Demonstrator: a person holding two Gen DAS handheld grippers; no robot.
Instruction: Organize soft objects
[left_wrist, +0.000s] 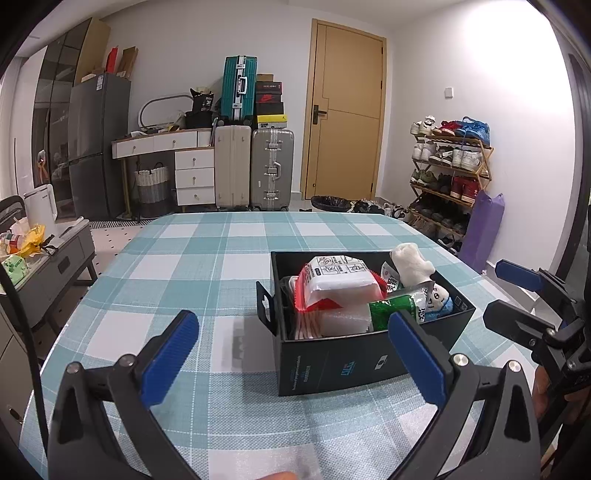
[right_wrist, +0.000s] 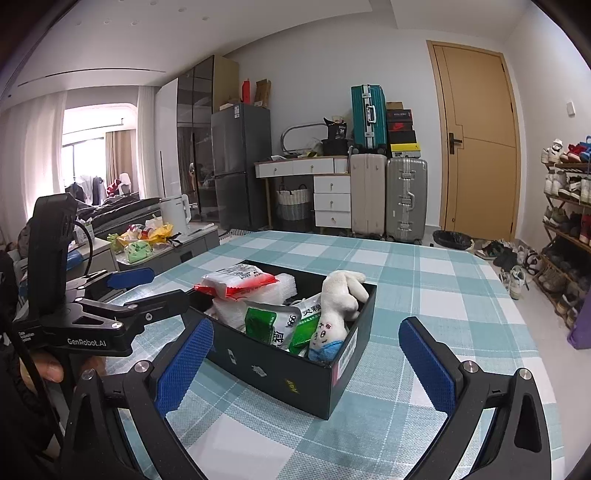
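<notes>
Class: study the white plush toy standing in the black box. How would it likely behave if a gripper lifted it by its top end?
The white plush toy would probably squash between the pads, since it looks like stuffed fabric. It probably weighs little. Leaning among packets in the black cardboard box, it may flop or sag once lifted.

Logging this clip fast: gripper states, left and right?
Left gripper: open, holding nothing.
Right gripper: open, holding nothing.
</notes>
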